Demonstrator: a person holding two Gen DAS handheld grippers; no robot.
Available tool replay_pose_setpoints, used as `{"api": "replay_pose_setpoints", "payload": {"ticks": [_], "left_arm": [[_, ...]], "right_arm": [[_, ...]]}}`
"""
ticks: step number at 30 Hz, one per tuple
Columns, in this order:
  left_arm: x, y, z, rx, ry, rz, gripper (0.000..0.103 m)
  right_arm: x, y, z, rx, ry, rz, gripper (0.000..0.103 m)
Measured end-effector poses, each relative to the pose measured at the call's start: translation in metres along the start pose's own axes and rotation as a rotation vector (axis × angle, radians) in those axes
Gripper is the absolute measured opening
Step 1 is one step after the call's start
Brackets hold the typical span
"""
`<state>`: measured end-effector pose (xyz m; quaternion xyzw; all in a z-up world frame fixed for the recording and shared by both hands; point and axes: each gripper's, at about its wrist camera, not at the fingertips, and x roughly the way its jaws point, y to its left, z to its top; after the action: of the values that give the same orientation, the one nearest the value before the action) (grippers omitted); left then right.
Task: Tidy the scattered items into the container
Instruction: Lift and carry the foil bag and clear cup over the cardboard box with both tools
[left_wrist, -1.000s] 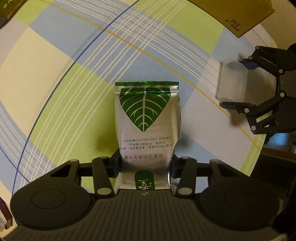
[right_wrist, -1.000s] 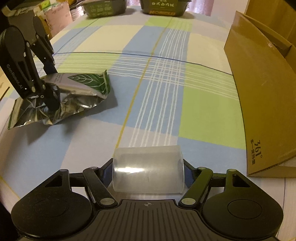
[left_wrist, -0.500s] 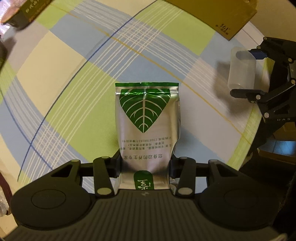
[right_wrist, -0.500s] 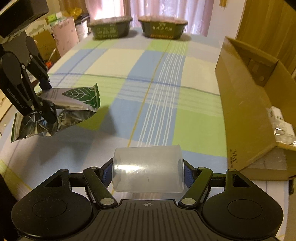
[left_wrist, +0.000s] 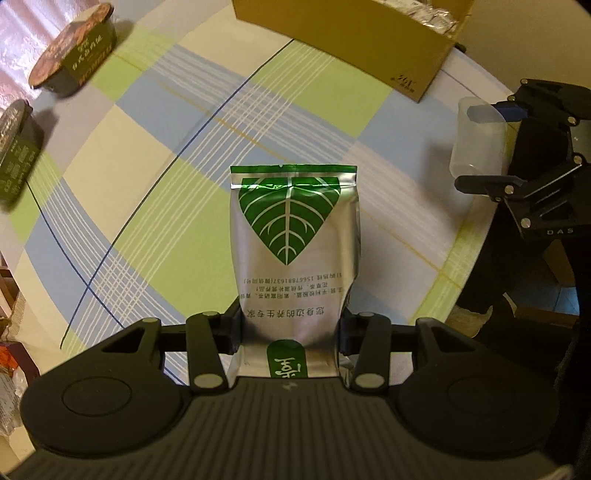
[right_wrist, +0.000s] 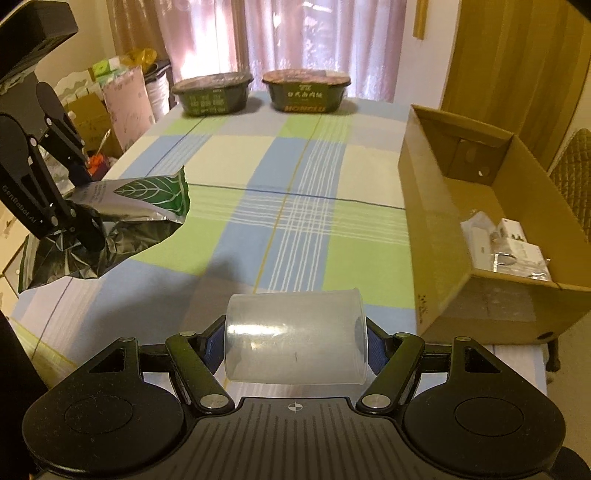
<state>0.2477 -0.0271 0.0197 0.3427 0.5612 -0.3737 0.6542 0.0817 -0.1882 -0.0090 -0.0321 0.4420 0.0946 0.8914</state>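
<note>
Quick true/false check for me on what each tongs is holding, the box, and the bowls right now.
1. The left tongs grip a silver foil pouch with a green leaf print. True.
2. The right tongs are empty. False: they clamp a translucent plastic cup lying sideways.
3. The brown cardboard box is empty. False: white packets lie inside.
4. Two dark green instant-food bowls sit at the table's far end. True.
5. The pouch is already in the box. False: it is held above the checked tablecloth.
</note>
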Motion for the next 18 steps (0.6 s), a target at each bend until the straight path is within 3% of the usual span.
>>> {"api": "replay_pose_setpoints", "payload": {"ticks": [18], "left_arm": [[-0.026,-0.046,0.012,0.023,-0.061,0.007,0.041]], "right_arm": [[-0.045,-0.030,-0.007,0.060,-0.072,-0.051,0.074]]}}
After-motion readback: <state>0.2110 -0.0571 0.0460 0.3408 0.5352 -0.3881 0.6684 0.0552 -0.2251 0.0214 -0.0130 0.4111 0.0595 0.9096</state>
